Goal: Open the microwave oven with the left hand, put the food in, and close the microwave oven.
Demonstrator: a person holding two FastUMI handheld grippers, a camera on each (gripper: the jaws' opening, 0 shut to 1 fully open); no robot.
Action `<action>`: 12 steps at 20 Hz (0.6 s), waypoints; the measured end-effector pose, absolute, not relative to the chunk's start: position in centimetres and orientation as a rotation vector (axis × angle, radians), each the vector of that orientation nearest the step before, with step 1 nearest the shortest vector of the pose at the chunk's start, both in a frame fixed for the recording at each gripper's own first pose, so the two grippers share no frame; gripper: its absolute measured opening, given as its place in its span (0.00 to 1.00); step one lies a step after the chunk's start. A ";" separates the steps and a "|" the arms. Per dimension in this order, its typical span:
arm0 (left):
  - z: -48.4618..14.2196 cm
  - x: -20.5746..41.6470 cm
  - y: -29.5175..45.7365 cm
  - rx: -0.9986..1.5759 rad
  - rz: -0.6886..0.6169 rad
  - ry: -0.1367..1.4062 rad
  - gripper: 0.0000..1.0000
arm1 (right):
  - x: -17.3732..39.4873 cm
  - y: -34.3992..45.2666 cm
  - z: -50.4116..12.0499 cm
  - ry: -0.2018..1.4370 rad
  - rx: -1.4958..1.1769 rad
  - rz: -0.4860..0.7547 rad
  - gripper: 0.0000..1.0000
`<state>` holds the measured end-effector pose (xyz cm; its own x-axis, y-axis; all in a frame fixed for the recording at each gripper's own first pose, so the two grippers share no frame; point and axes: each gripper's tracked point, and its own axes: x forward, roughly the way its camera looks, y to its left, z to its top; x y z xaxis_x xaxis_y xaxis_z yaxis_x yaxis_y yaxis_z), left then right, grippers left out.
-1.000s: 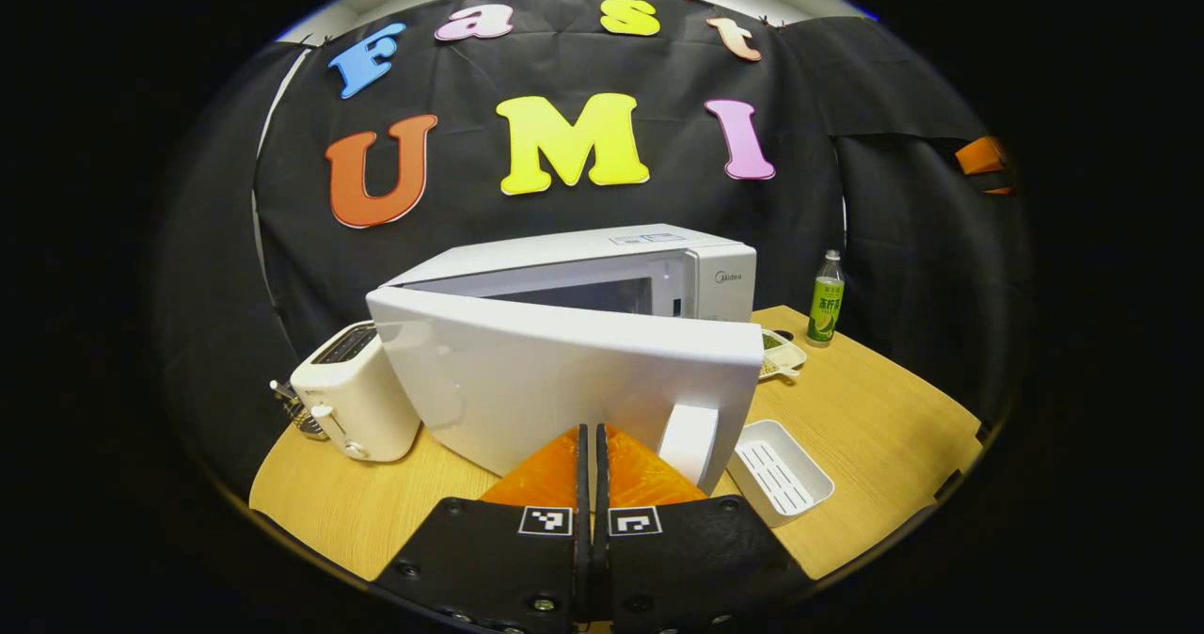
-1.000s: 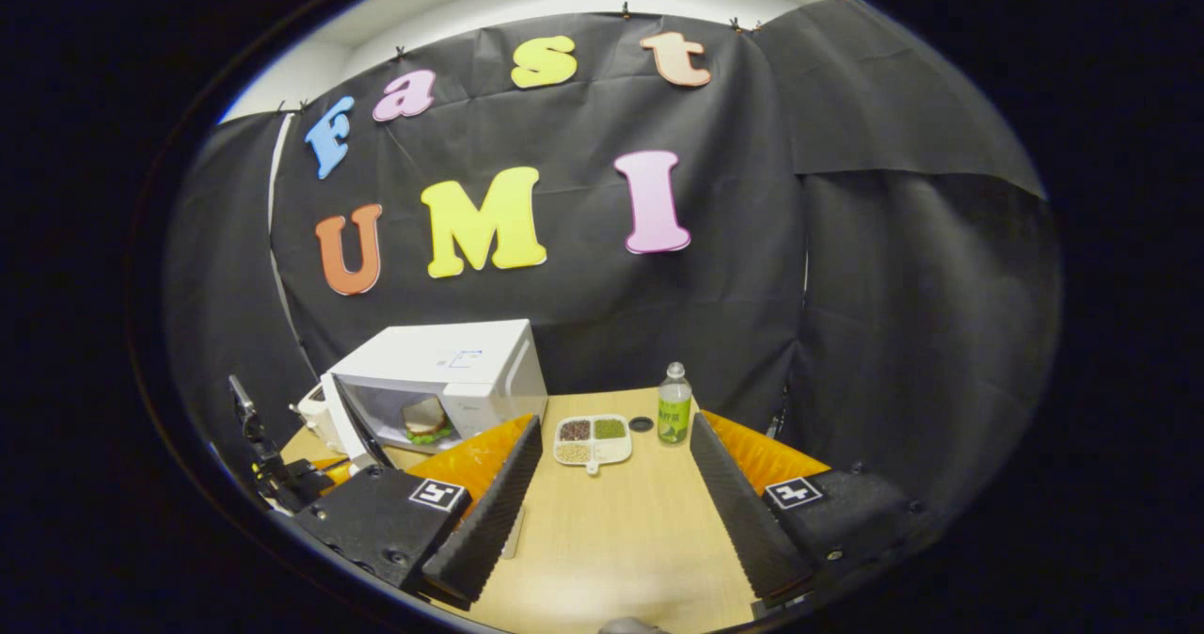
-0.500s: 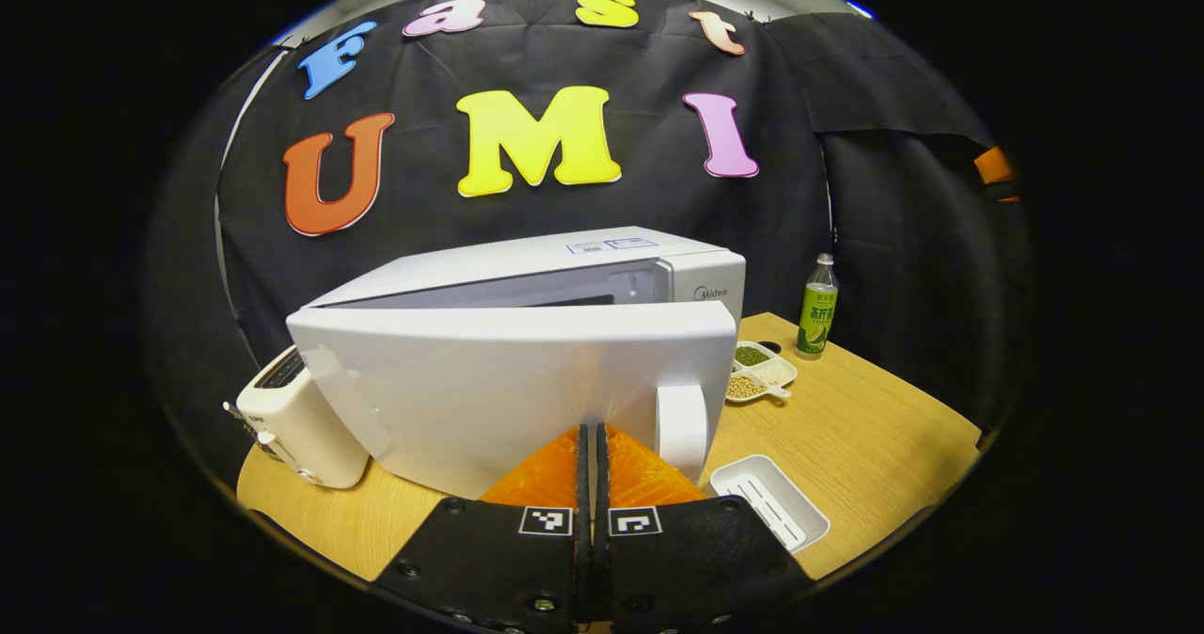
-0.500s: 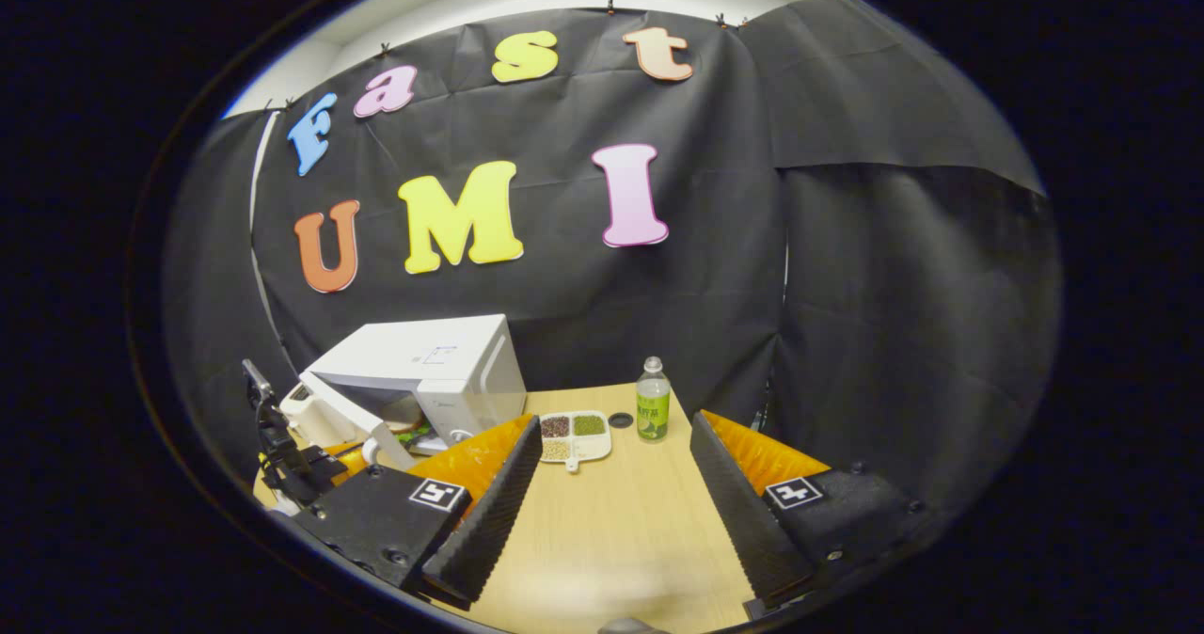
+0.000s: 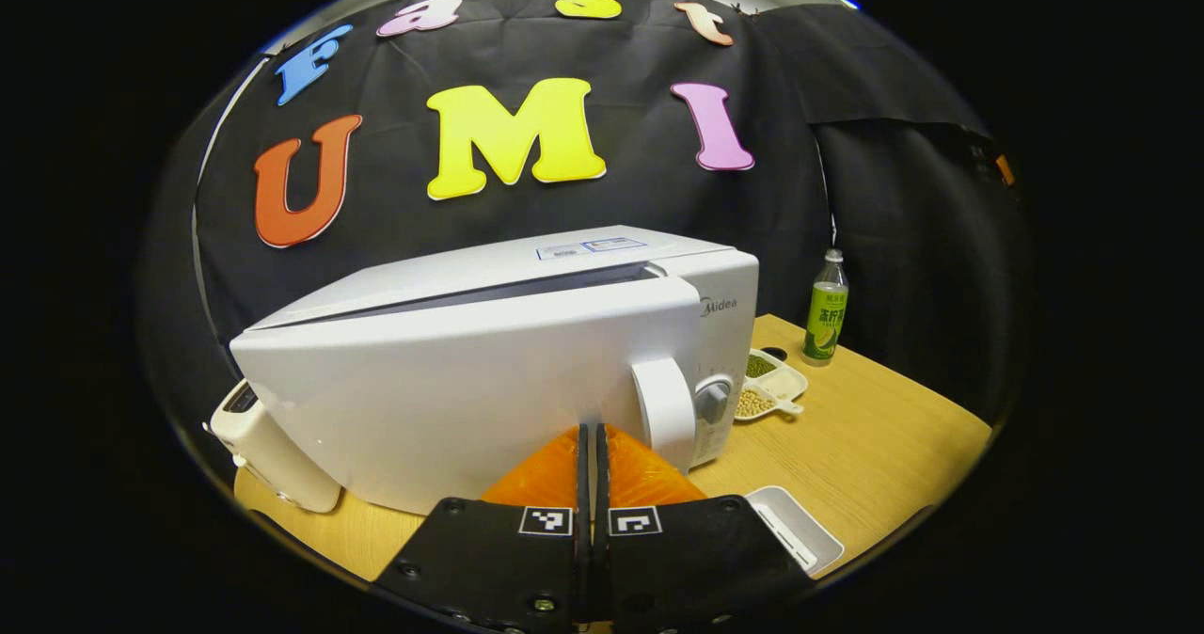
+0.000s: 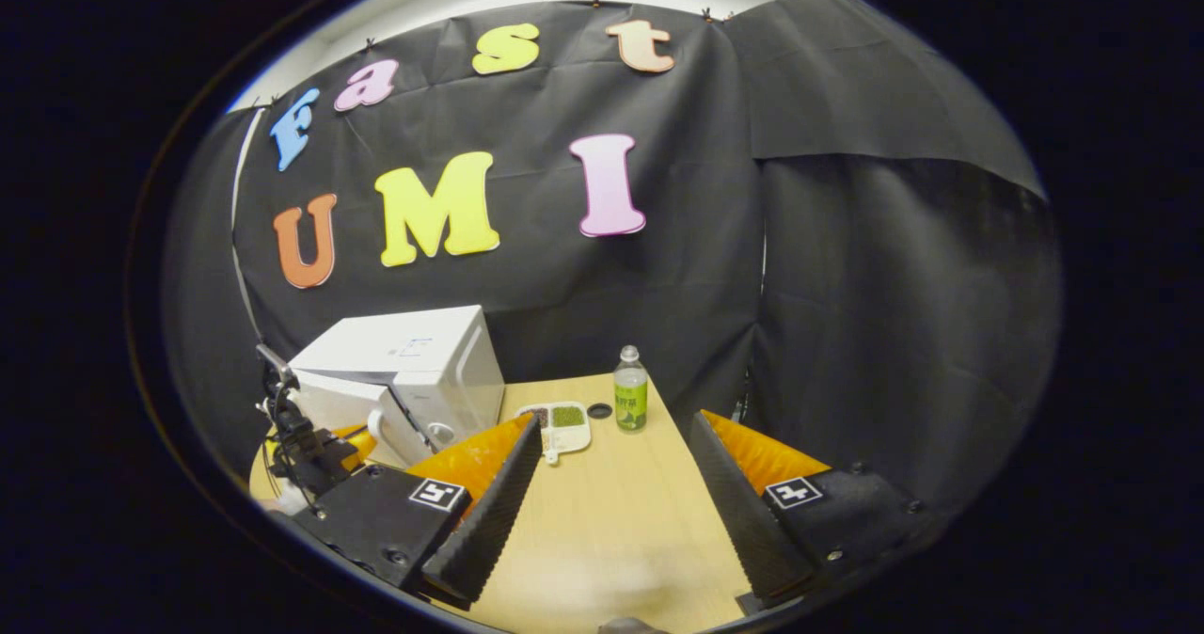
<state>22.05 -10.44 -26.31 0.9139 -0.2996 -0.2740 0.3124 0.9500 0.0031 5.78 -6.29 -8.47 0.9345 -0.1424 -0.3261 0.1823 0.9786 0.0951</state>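
The white microwave (image 5: pixel 489 333) stands on the wooden table (image 5: pixel 875 427), its door (image 5: pixel 451 399) nearly against the body with a thin dark slit along the top. My left gripper (image 5: pixel 593 430) is shut, nothing between its fingers, and its tips touch the door's outer face just left of the white handle (image 5: pixel 663 413). In the right gripper view the microwave (image 6: pixel 414 356) sits far left, with the left gripper (image 6: pixel 306 441) at its door (image 6: pixel 343 399). My right gripper (image 6: pixel 616 427) hangs open and empty above the table. The food is hidden behind the door.
A white toaster (image 5: pixel 268 446) stands left of the microwave. A divided dish of beans (image 5: pixel 767 385), a green bottle (image 5: pixel 825 307) and a white tray (image 5: pixel 800 540) lie to its right. From the right gripper view, the dish (image 6: pixel 560 422), a dark cap (image 6: pixel 598 410) and the bottle (image 6: pixel 630 389) sit ahead.
The microwave door has swung from half open to almost closed, pushed by my shut left gripper. The sandwich seen inside earlier is now hidden. The right gripper stays open and drifts slightly.
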 end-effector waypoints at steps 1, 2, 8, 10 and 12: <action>-26.3 22.3 -10.6 0.042 -0.312 0.273 0.00 | 5.8 -6.3 -8.6 0.329 0.124 -0.168 0.92; -26.3 22.6 -10.7 0.040 -0.309 0.270 0.00 | 5.9 -6.3 -8.6 0.331 0.125 -0.168 0.92; -26.1 23.7 -10.8 0.020 -0.293 0.267 0.00 | 6.5 -6.0 -9.1 0.334 0.142 -0.159 1.00; -26.2 23.9 -10.7 0.012 -0.284 0.268 0.00 | 6.6 -5.8 -9.6 0.343 0.137 -0.156 0.92; -26.1 24.1 -10.6 -0.004 -0.265 0.270 0.00 | 6.7 -5.6 -9.7 0.349 0.139 -0.153 1.00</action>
